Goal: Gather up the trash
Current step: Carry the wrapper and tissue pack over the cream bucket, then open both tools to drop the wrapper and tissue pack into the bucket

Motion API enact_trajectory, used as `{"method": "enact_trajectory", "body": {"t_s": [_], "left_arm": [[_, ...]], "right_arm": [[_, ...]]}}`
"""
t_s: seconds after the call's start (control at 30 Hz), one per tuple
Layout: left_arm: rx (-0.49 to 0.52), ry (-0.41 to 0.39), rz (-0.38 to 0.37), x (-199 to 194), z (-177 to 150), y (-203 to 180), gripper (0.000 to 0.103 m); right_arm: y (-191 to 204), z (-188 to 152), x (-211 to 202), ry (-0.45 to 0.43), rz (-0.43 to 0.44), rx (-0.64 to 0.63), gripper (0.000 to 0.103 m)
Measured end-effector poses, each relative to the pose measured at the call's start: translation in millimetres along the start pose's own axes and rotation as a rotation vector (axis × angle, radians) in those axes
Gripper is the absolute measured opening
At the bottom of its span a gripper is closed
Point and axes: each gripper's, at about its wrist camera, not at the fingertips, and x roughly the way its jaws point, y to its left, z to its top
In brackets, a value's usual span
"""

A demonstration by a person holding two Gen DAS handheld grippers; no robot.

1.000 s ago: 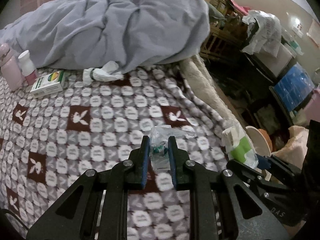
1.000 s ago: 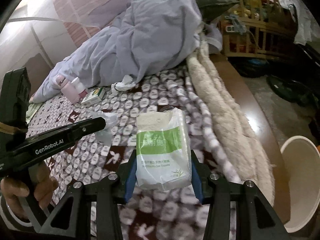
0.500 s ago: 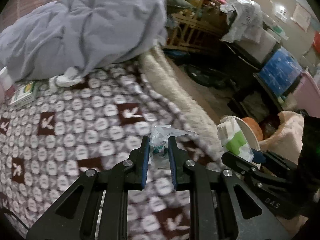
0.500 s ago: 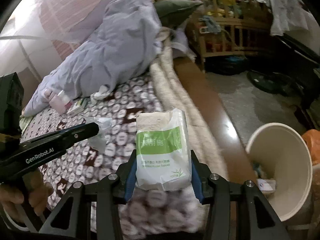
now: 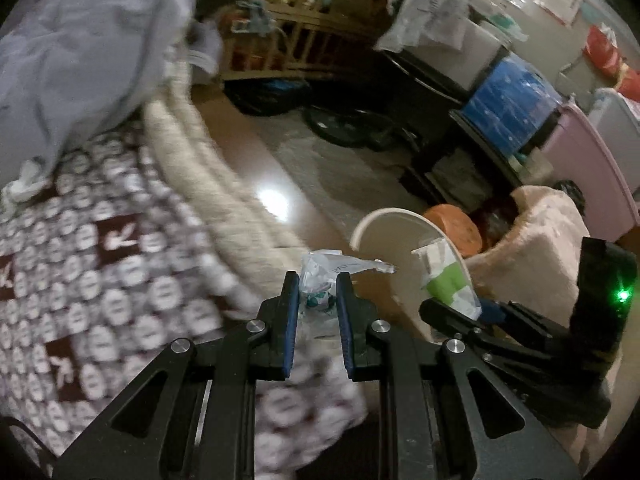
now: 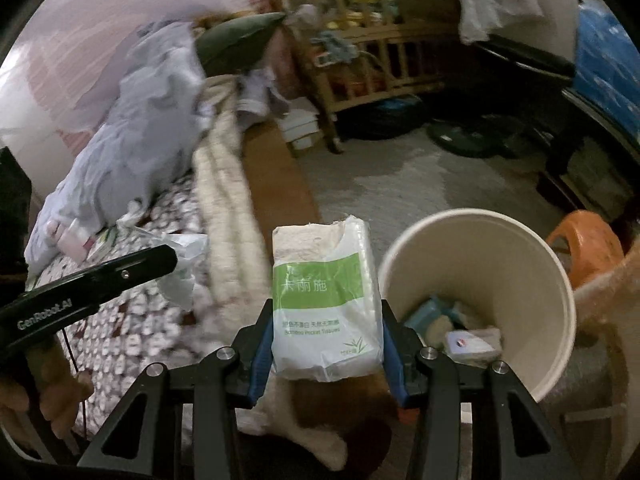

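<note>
Round cream bin (image 6: 476,236): open-topped, beside bed edge. Right gripper (image 6: 326,336) pinching soft tissue pack (image 6: 324,300); left gripper (image 5: 318,300) pinching crinkled clear wrapper (image 5: 320,276).

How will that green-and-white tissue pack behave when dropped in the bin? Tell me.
The green-and-white plastic tissue pack looks soft and light: its torn top sags. It will probably slip free easily, since its film is glossy, and land flat rather than roll.

A glossy, crinkled green-and-white plastic tissue packet (image 6: 326,304) sits beside a matt cream plastic bin (image 6: 476,240). Left of the bin, a brown-and-white patterned fleece blanket (image 6: 132,320) meets a nubby cream cloth bed edge (image 6: 224,208); beyond the bin, a slatted wooden crib (image 6: 380,56) and polished floor (image 5: 276,200).
</note>
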Motion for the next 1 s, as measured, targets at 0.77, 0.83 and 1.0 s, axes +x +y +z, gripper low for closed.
{"method": "enact_trajectory", "body": {"t_s": [0.77, 0.83, 1.0], "left_arm": [[0.083, 0.113, -0.2, 84, 19, -82, 0.047], [0.087, 0.115, -0.2, 83, 18, -79, 0.047], [0.076, 0.122, -0.196, 81, 18, -74, 0.048]], "right_arm": [[-119, -10, 5, 0.026, -0.173, 0.229, 0.049], [-122, -11, 8, 0.041, -0.207, 0.238, 0.051], [-126, -12, 10, 0.042, -0.177, 0.272, 0.054]]}}
